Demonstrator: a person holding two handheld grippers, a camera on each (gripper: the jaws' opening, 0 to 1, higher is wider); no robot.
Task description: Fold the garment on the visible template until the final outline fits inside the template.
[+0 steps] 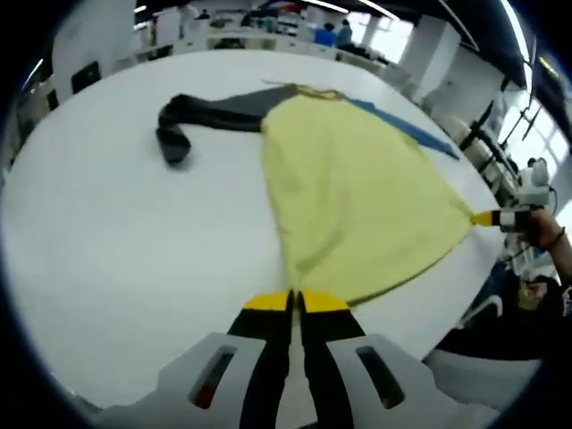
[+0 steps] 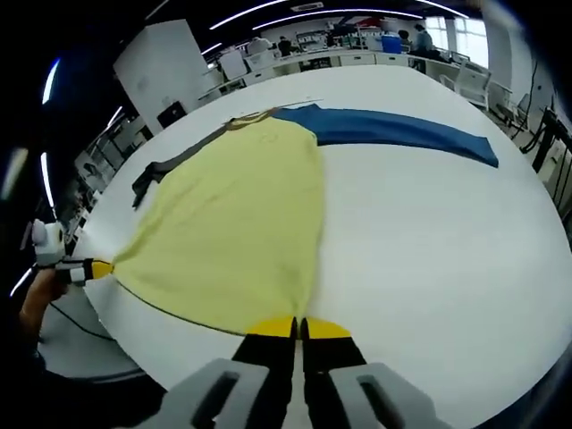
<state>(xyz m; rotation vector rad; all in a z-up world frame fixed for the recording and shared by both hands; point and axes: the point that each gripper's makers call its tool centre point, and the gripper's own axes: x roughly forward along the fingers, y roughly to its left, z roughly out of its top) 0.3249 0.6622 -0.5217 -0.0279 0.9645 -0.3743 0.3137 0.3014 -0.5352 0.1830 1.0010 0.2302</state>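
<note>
The garment (image 1: pixel 357 197) lies on the white table (image 1: pixel 116 250), yellow body spread wide, one grey sleeve (image 1: pixel 206 116) out to one side and one blue sleeve (image 2: pixel 393 128) to the other. The hem is pulled out to two corners, so the cloth is stretched like a fan; I judge this is done to keep it flat and w/o wrinkles before the first fold. No template outline can be made out on the table, maybe it is under the cloth.

The left gripper (image 1: pixel 295 302) has its yellow tips pressed together on one hem corner, pinching the fabric at the table's near edge. The right gripper (image 2: pixel 298 329) does the same w/ the other hem corner, tips closed on cloth.

Both grippers are low, near the table surface, and point along the cloth toward the collar. They are well apart, approx. the full hem between them. In the left gripper view the other gripper comes in at the right w/ a hand behind it.
</note>
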